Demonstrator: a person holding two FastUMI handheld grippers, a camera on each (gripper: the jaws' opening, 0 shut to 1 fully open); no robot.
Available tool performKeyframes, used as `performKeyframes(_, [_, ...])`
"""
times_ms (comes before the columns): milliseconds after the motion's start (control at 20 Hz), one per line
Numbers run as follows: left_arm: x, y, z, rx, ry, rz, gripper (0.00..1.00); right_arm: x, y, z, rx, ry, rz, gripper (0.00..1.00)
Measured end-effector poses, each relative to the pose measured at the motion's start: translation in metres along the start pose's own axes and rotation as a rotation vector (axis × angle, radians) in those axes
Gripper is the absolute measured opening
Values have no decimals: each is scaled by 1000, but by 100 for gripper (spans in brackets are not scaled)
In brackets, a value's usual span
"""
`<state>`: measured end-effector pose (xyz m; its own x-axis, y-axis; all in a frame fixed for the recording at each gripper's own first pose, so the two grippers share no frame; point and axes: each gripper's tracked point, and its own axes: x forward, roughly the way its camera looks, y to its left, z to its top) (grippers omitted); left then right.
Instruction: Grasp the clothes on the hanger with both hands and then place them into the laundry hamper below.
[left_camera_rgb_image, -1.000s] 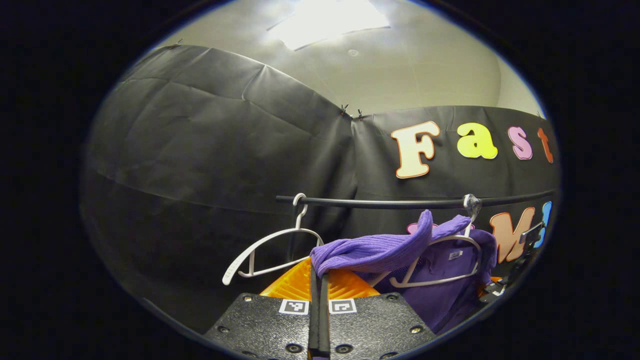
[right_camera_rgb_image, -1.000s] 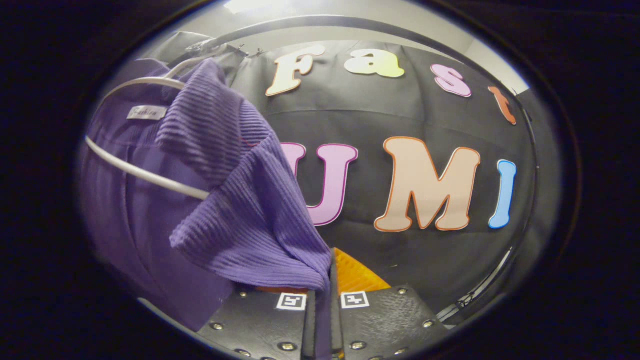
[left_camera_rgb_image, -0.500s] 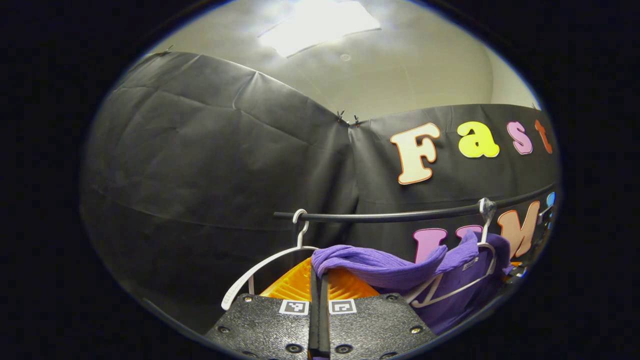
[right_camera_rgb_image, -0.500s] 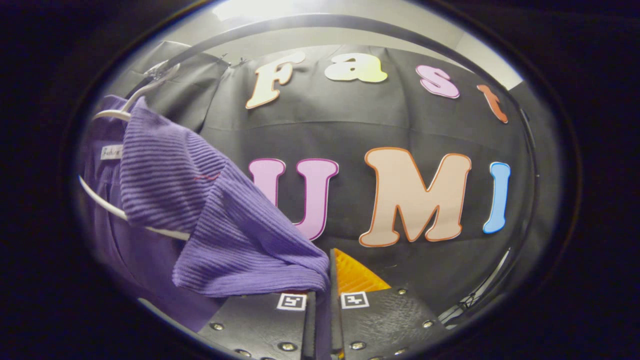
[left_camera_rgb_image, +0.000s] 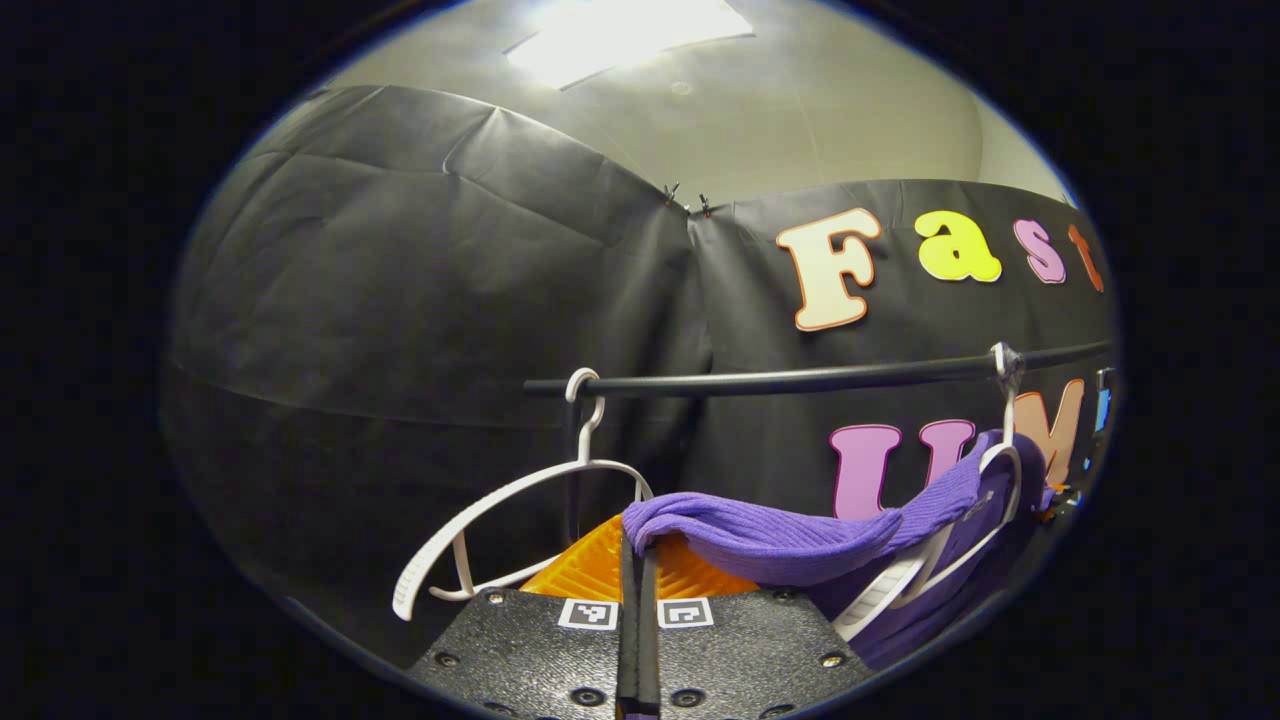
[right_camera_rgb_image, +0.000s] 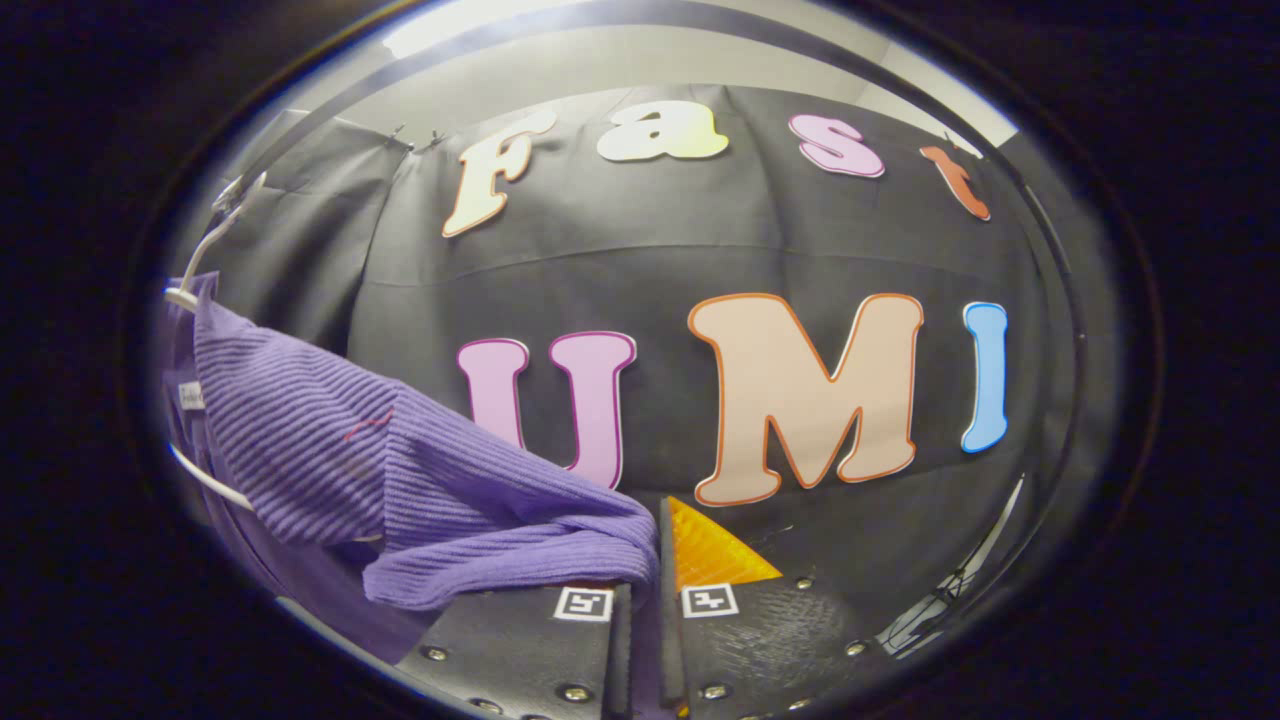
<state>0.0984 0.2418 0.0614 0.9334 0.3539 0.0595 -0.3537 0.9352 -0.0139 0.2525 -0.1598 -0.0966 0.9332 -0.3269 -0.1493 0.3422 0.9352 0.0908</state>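
Sweater stretched flatter between both hand-held grippers.

The black rail crosses just ahead with an empty white hanger dangling at its end and the purple sweater stretched over a second hanger, leaving open air above the rail and between the hangers.

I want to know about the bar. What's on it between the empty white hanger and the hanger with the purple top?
Nothing. In the left gripper view, the black rail is bare between the empty hanger and the hanger carrying the purple top.
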Motion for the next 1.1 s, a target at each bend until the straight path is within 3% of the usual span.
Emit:
performKeyframes(400, [3, -8, -52, -47, 88, -17, 0, 7, -19, -15, -8, 42, -30, 11])
performKeyframes(1100, [-22, -29, -86, -36, 135, -60, 0, -2, -48, -78, 0, 190, -89, 16])
